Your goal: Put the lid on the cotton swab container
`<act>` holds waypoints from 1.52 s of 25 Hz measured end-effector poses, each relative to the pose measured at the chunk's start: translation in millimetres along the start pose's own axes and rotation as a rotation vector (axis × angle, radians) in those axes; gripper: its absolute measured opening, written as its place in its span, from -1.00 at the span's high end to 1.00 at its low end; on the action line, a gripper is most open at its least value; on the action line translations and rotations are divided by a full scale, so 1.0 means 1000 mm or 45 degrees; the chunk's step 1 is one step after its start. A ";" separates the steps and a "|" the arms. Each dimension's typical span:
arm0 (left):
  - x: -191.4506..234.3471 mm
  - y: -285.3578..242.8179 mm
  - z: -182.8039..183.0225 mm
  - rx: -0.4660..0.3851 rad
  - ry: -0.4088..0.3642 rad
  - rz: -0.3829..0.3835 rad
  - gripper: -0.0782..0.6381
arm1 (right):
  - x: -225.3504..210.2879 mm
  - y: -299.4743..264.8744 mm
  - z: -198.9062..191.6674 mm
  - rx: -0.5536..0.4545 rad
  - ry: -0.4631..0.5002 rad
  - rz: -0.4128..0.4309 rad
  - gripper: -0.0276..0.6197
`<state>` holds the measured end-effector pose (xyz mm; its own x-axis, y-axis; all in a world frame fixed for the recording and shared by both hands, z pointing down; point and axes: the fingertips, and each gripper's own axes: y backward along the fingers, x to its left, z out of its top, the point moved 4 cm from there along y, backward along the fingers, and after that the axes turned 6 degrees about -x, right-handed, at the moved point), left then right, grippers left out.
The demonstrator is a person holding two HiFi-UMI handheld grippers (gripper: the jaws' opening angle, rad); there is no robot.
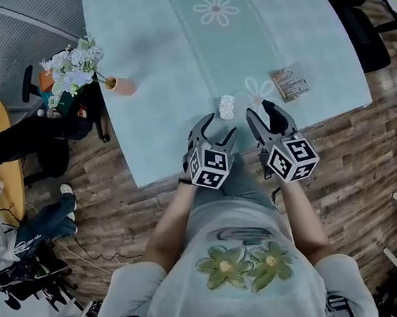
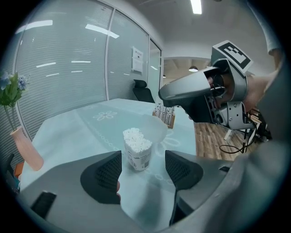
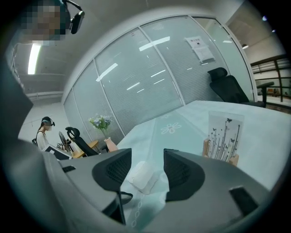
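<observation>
**Lid could skid**

Swabs bared, the small white cotton swab container [image 2: 137, 150] stands on the teal-clothed table [image 1: 169, 50] beyond the released left hand-held gripper [image 2: 143, 170]. The frosted translucent lid [image 3: 142, 175] seems to lie before the released right hand-held gripper [image 3: 148, 170]; a skewed pinch could flick it away.

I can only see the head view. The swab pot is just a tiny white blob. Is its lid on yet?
Observer: No. The left gripper view shows the pot open, with swabs showing on top.
Operator: Where's the lid then?
Observer: A cloudy see-through cap, likely the lid, shows just behind the pot there.
Operator: Are the right tongs holding it?
Observer: No. Their own view shows the right tongs apart, with a whitish cap, probably the same one, on the cloth ahead.
</observation>
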<state>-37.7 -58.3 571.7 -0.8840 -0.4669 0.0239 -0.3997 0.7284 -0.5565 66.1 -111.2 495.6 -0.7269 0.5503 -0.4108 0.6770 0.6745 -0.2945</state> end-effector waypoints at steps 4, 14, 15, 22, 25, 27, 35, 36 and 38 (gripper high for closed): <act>0.001 -0.009 -0.003 0.020 0.010 -0.011 -0.05 | -0.006 -0.005 -0.010 0.032 -0.054 0.006 0.26; 0.003 -0.021 -0.007 0.046 0.027 -0.022 -0.05 | -0.013 -0.018 -0.029 0.081 -0.228 0.040 0.35; 0.004 -0.022 -0.008 0.048 0.030 -0.025 -0.05 | -0.013 -0.019 -0.031 0.087 -0.240 0.043 0.35; -0.001 -0.026 -0.011 0.065 0.022 -0.064 0.04 | -0.012 -0.022 -0.038 0.089 -0.296 0.070 0.43; 0.000 -0.028 -0.010 0.062 0.028 -0.066 0.05 | -0.012 -0.023 -0.038 0.094 -0.301 0.078 0.46; 0.002 -0.028 -0.010 0.061 0.033 -0.059 0.11 | -0.010 -0.023 -0.038 0.095 -0.312 0.093 0.51; 0.006 -0.027 -0.012 0.086 0.008 -0.040 0.27 | -0.005 -0.025 -0.037 0.113 -0.338 0.118 0.58; 0.005 -0.027 -0.011 0.086 0.007 -0.039 0.27 | -0.005 -0.025 -0.037 0.116 -0.339 0.120 0.58; 0.004 -0.026 -0.011 0.086 0.003 -0.039 0.27 | -0.006 -0.024 -0.036 0.121 -0.342 0.121 0.58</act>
<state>-33.6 -74.1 595.5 -0.8723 -0.4871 0.0437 -0.4094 0.6784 -0.6101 49.9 -112.8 536.2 -0.6117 0.4503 -0.6505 0.7576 0.5703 -0.3176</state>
